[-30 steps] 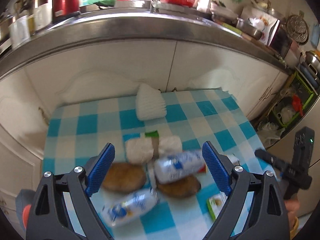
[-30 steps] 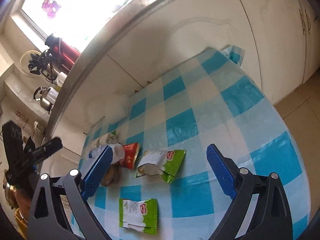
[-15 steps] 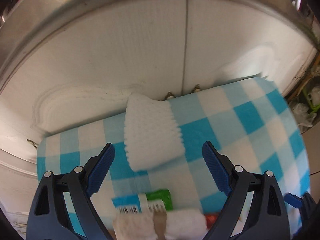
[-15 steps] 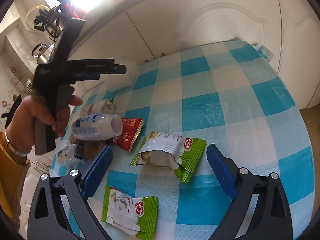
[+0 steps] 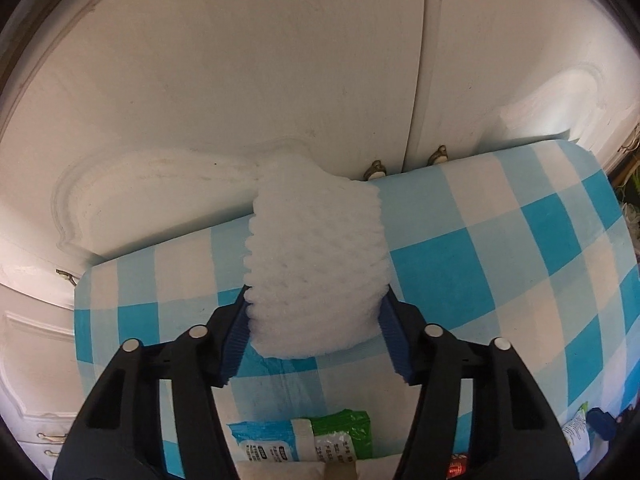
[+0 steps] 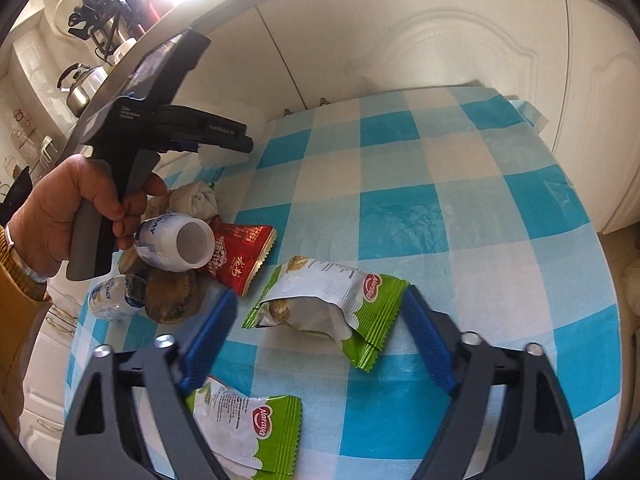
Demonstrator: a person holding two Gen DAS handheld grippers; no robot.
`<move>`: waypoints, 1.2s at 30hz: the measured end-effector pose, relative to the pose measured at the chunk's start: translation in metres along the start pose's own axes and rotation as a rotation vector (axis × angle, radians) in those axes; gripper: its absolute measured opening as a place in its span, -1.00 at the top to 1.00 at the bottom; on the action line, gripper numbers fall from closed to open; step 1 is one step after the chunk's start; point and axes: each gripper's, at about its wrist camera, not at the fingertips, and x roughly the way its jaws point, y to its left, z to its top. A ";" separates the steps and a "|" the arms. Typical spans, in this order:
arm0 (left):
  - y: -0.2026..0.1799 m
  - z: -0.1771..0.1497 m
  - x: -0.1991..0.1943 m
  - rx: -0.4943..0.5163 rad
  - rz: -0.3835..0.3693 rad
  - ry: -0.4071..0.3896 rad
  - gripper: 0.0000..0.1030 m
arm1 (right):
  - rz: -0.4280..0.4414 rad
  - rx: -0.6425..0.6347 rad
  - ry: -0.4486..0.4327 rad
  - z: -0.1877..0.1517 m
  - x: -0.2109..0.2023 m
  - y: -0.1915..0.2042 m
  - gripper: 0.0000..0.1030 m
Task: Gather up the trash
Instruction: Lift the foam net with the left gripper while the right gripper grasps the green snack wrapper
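Note:
A white foam fruit net [image 5: 316, 264] lies at the far edge of the table with the blue-and-white checked cloth [image 5: 500, 248]. My left gripper [image 5: 316, 320] is closing around the net, and both blue pads touch its sides. An opened green and white snack wrapper [image 6: 332, 296] lies between the fingers of my right gripper [image 6: 320, 320]. Those jaws are closing, with a gap still showing at the left pad [image 6: 212, 328]. In the right wrist view a hand holds the left gripper [image 6: 224, 144] over the table's far left.
A pile at the left holds a red wrapper [image 6: 240, 256], two small white bottles [image 6: 176, 244], brown pieces [image 6: 172, 296] and a crumpled tissue [image 6: 196, 196]. A second green wrapper [image 6: 248, 428] lies under my right gripper. White cabinet doors [image 5: 280, 80] stand right behind the table.
My left gripper moved forward past the pile, dipped to the foam net and narrowed onto it. My right gripper rolled, came down over the opened wrapper, and its jaws narrowed.

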 end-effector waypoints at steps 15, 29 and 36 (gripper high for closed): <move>0.000 -0.054 -0.053 0.027 -0.109 -0.038 -0.02 | -0.106 -0.104 -0.012 -0.004 0.007 0.012 -0.29; -0.009 -0.126 -0.072 -0.022 -0.194 -0.016 -0.02 | -0.042 -0.106 -0.016 -0.008 0.004 0.011 -0.04; -0.016 -0.155 -0.086 -0.032 -0.235 -0.011 -0.02 | 0.036 -0.111 -0.005 -0.014 0.002 0.015 -0.01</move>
